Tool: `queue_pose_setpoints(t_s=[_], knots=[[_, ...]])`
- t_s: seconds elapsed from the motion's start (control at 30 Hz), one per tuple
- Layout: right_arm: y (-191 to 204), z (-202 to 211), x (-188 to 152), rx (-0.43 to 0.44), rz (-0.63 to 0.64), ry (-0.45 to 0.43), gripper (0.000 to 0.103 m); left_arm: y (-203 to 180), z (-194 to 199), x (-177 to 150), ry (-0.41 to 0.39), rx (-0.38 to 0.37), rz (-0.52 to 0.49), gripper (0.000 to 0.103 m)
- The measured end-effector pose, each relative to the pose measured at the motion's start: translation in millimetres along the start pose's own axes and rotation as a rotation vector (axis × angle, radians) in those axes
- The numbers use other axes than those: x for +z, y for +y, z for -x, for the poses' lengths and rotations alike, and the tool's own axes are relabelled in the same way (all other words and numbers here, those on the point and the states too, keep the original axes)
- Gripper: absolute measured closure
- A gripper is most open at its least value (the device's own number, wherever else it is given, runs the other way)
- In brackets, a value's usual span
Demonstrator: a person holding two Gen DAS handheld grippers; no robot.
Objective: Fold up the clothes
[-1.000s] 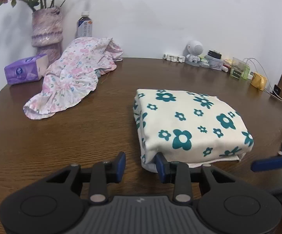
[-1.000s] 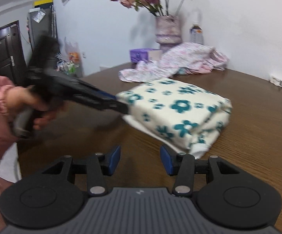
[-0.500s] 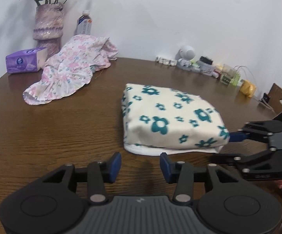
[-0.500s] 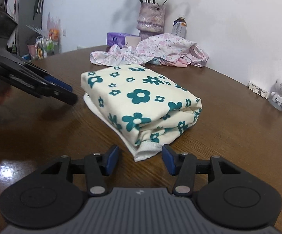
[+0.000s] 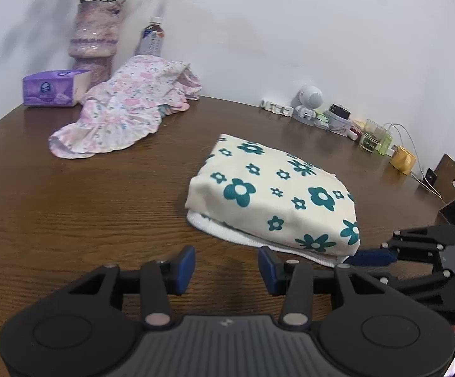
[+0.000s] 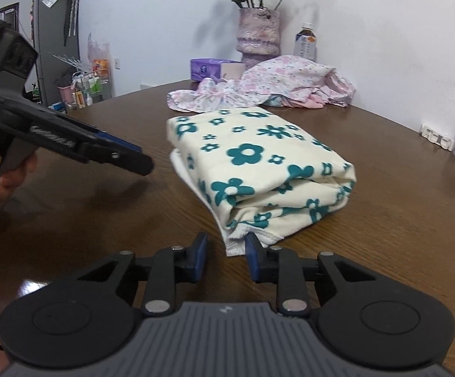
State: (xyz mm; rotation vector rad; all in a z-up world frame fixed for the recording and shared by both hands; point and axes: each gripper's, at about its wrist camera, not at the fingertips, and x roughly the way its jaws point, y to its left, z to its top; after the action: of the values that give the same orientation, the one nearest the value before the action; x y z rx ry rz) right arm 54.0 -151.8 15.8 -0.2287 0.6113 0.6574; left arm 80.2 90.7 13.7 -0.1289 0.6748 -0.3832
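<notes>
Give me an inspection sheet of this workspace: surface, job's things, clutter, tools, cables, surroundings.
Surface: brown wooden table.
Job's things: folded cream flower-print garment; unfolded pink floral garment behind it.
Clutter: vase, bottle, tissue box, small gadgets along the wall.
Tools: left tool open, off the cloth; right tool closing, white corner of the folded garment between its jaws.
Cables: thin wires near the yellow item.
Surroundings: white wall.

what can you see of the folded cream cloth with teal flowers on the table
The folded cream cloth with teal flowers is a soft, thick bundle lying flat on the brown wooden table, layers stacked, with a white ribbed hem at its near corner. That corner sits between the closing jaws of the right gripper; contact is unclear.
</notes>
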Motion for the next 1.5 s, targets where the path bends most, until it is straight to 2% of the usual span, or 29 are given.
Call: queue_pose_setpoints(t_s=[0.37,0.6,0.8,0.87,1.0,1.1,1.27,1.5], knots=[[55,-27,22,0.021,0.009,0.01,0.077,29,32,-3,-0.074,0.041,0.06,0.056],[77,-36,31,0.028,0.009,0.008,0.075,32,43,-6,-0.081,0.041,0.062,0.052],[51,0,9,0.025,-0.018,0.017,0.069,1,38,-10,-0.065,-0.022,0.018,0.051],[35,15,-2,-0.014,-0.04,0.02,0.069,-14,34,-11,-0.053,-0.04,-0.001,0.048],[-2,30,-10,-0.15,-0.135,-0.005,0.067,-39,21,-11,-0.05,-0.047,-0.012,0.047],[-25,30,-7,-0.19,-0.197,-0.042,0.067,-55,10,-9,-0.021,-0.064,-0.025,0.046],[-54,9,4,-0.235,-0.198,-0.031,0.067,-77,-10,-8,0.009,-0.046,-0.038,0.046],[-75,-6,19,-0.218,-0.209,-0.046,0.067,-90,-31,-7,0.001,0.042,-0.055,0.046]])
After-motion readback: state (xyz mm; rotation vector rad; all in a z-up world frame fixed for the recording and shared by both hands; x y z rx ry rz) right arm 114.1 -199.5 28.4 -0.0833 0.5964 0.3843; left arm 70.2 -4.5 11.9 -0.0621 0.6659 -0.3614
